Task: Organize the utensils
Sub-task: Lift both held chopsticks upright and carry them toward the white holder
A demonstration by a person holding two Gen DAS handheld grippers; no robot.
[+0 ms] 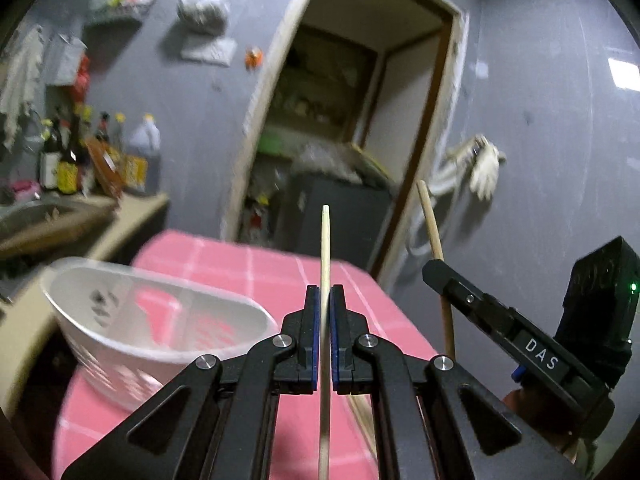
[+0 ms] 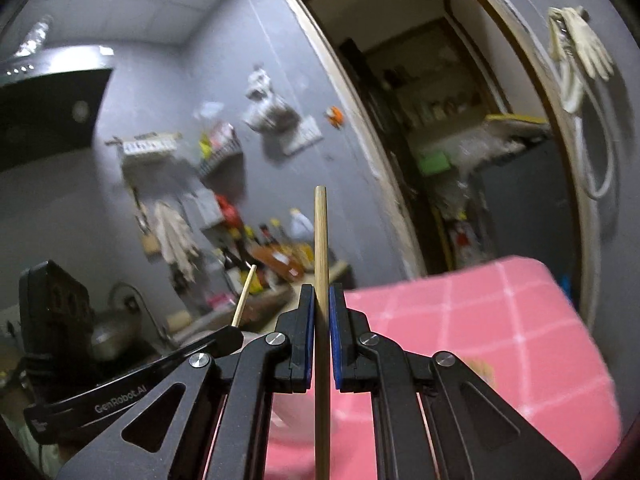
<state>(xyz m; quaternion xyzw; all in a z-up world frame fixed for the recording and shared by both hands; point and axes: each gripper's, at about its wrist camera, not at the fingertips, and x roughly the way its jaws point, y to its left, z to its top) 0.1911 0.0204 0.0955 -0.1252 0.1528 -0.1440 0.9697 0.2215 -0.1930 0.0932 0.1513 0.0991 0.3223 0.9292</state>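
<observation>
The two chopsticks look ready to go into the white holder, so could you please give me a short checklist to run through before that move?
1. Left gripper shut on the pale chopstick: ok.
2. Right gripper shut on the darker chopstick: ok.
3. Both chopsticks run straight between the pads, not skewed: ok.
4. White holder on the pink checked tablecloth, mouth open: ok.
5. Holder standing level: cannot tell, the picture is blurred and tilted.
6. Grippers apart from each other: ok.

Pale chopstick [image 1: 325,264]: lower end cut off by frame edge. Bottles [image 1: 76,156] at bench's far edge: blurred, labels unreadable.
</observation>
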